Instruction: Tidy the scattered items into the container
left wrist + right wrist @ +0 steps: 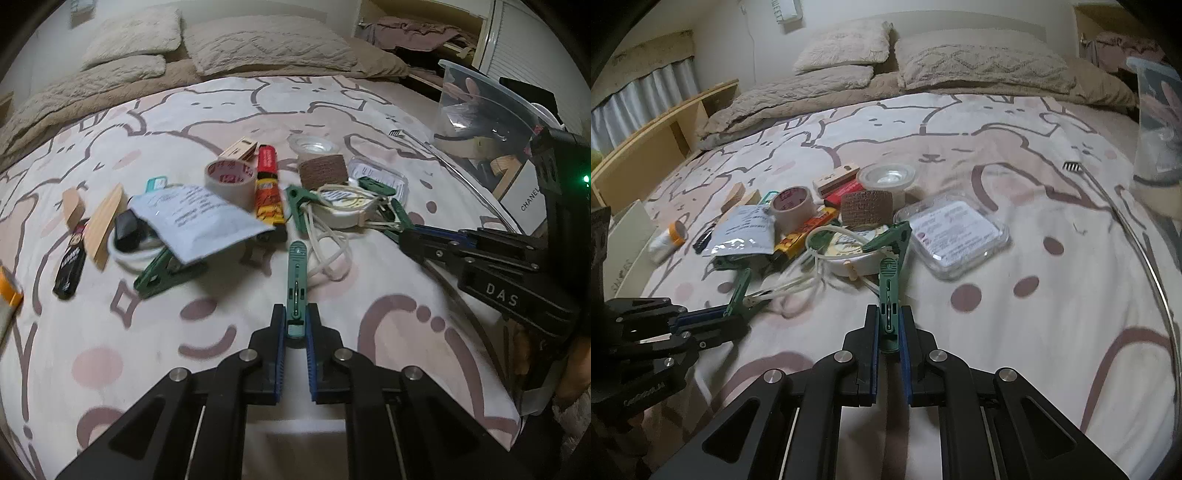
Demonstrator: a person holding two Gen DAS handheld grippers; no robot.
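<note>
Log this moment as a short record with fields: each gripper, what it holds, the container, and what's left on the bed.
left gripper: shut on a teal clothespin
right gripper: shut on a green clothespin
container: clear plastic tub at the bed's right side, some items already inside
left on bed: tape roll, glue tube, white pouch, cord, clear flat case

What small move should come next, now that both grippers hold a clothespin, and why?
Probably carry the right gripper, shut on its dark green plastic clothespin, toward the clear plastic container on the right. The left gripper also grips a teal plastic clothespin, but the container appears closer to the right one.
</note>
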